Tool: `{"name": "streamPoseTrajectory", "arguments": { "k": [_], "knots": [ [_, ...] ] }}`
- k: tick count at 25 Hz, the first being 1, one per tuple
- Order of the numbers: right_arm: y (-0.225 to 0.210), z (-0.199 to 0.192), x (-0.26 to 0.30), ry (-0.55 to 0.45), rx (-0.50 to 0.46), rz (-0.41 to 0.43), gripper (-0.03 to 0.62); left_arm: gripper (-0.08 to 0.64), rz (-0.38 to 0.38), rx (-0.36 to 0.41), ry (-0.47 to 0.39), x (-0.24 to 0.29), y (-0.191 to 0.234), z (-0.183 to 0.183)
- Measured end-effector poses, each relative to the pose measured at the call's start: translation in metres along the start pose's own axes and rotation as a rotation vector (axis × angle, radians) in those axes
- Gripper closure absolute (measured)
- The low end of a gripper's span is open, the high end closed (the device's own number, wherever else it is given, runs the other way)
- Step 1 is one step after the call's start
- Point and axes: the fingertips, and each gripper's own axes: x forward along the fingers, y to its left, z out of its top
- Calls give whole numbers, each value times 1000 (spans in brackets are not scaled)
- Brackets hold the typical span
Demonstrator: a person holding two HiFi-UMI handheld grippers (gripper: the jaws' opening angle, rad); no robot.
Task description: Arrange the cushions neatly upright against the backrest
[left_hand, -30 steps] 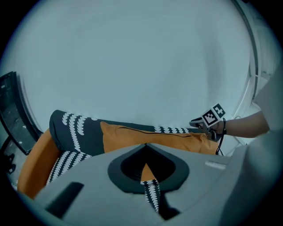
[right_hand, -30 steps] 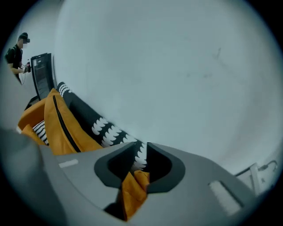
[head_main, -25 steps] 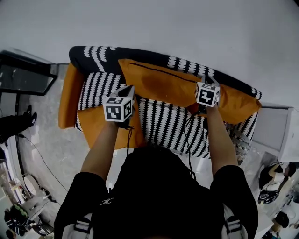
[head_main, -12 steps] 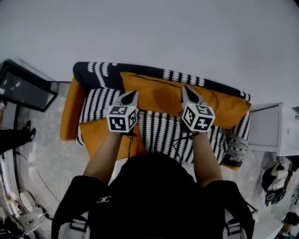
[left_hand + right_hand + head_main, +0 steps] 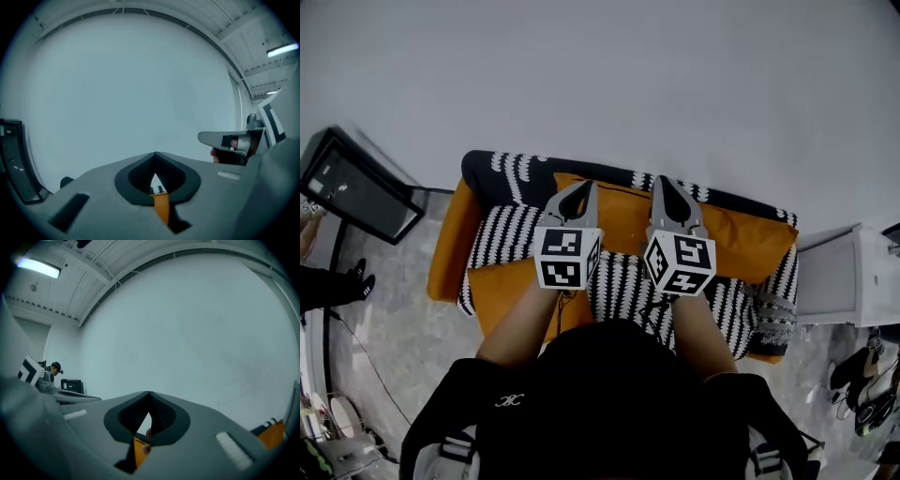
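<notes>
Both grippers clenched on nothing, the left gripper (image 5: 579, 190) and right gripper (image 5: 667, 185) hang side by side over a patterned sofa (image 5: 495, 232). Only the head view shows the cushions: a long orange cushion (image 5: 742, 234) lies beneath and beyond both tips, its long axis running left to right along the backrest (image 5: 502, 167), while a smaller orange cushion (image 5: 500, 286) lies flat below the left gripper, nearer the person. The gripper views face bare wall (image 5: 131, 84), with slivers of orange under the jaws and ceiling lights (image 5: 40, 267). A white emblem (image 5: 513, 401) on the black shirt is too small to read
</notes>
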Motion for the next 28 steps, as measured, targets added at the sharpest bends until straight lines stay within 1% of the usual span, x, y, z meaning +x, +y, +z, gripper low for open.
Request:
{"name": "streamPoseTrajectory", "arguments": {
  "k": [4,8,11,15,19,23,28],
  "knots": [
    [23,19,-3,-35,-15,39,586,551,24,37,-74,-15,-1,30],
    [34,28,-4,-53,-27,56,586,551,52,59,-111,-23,0,42],
    [42,28,-8,-52,-26,74,586,552,49,60,-116,-28,-2,41],
    [49,24,-8,-38,-24,91,586,555,38,35,-100,-32,-2,37],
    [51,18,-9,-17,-23,102,586,552,42,10,-111,-36,0,37],
    [47,12,-11,-2,-17,107,586,551,39,16,-104,-38,-5,31],
    [46,6,-11,13,-4,123,586,551,53,24,-93,-39,-6,27]
  ]
}}
